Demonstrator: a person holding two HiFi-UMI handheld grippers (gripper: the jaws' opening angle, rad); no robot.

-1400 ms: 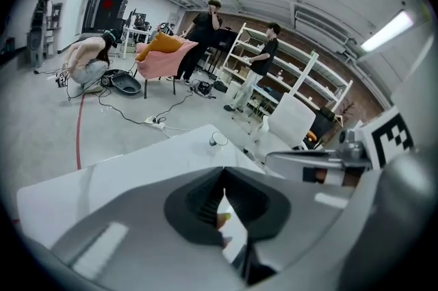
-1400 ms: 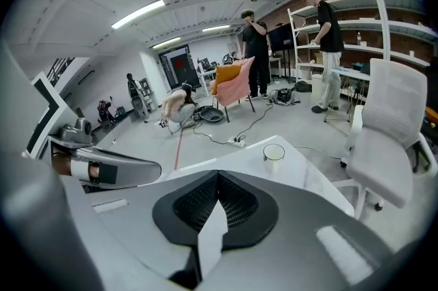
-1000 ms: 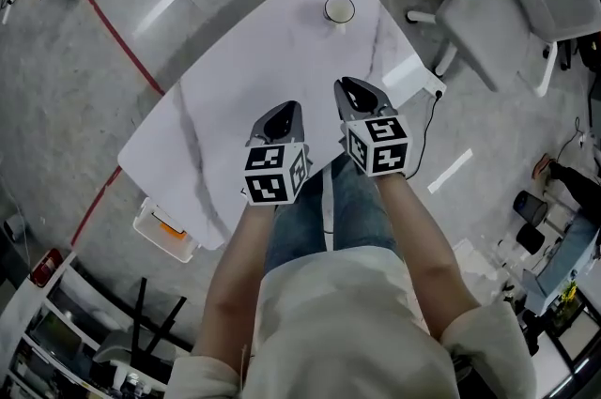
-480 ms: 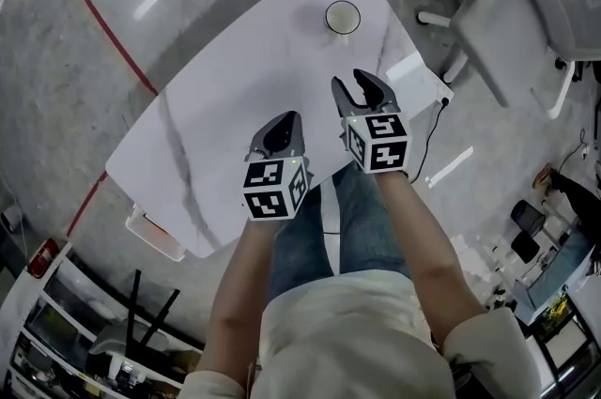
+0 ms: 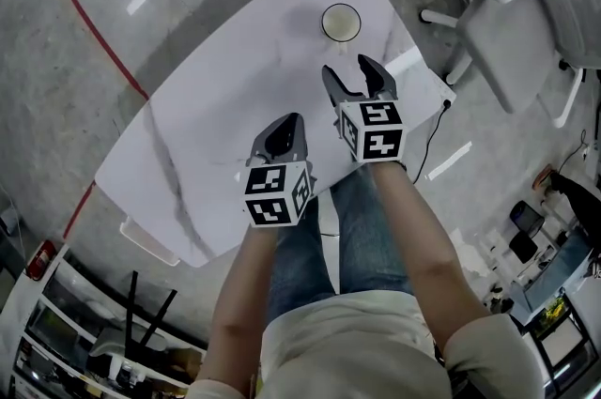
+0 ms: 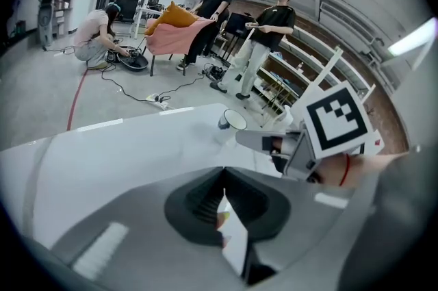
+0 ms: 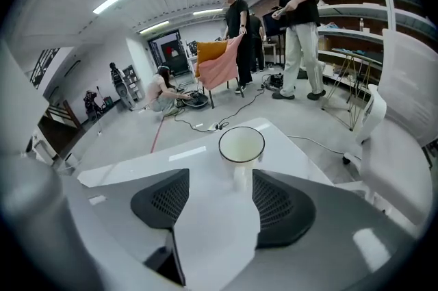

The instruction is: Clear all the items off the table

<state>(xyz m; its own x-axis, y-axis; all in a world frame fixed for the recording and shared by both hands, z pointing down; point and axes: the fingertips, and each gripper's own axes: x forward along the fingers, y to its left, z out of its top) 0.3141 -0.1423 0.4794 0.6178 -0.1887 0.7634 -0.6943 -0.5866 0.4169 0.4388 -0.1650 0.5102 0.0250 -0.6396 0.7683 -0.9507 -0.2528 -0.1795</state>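
Note:
A white cup (image 5: 340, 23) with a dark rim stands near the far end of the white marble table (image 5: 207, 134). My right gripper (image 5: 348, 73) hangs over the table just short of the cup; its jaws have just been opening and nothing is between them. In the right gripper view the cup (image 7: 241, 144) sits straight ahead beyond the open right gripper (image 7: 219, 181). My left gripper (image 5: 284, 130) is shut and empty, over the table's near half, left of the right one. The left gripper view shows its closed jaws, the cup (image 6: 233, 120) and the right gripper (image 6: 274, 143) beyond.
A white office chair (image 5: 535, 3) stands right of the table. Cables and a red tape line (image 5: 99, 40) run across the floor. A white bin (image 5: 146, 242) pokes out under the table's near left edge. Several people (image 7: 236, 36) stand far behind.
The right gripper's jaws have spread from nearly closed to wide. Both grippers have sunk and moved forward toward the cup; the left stays closed.

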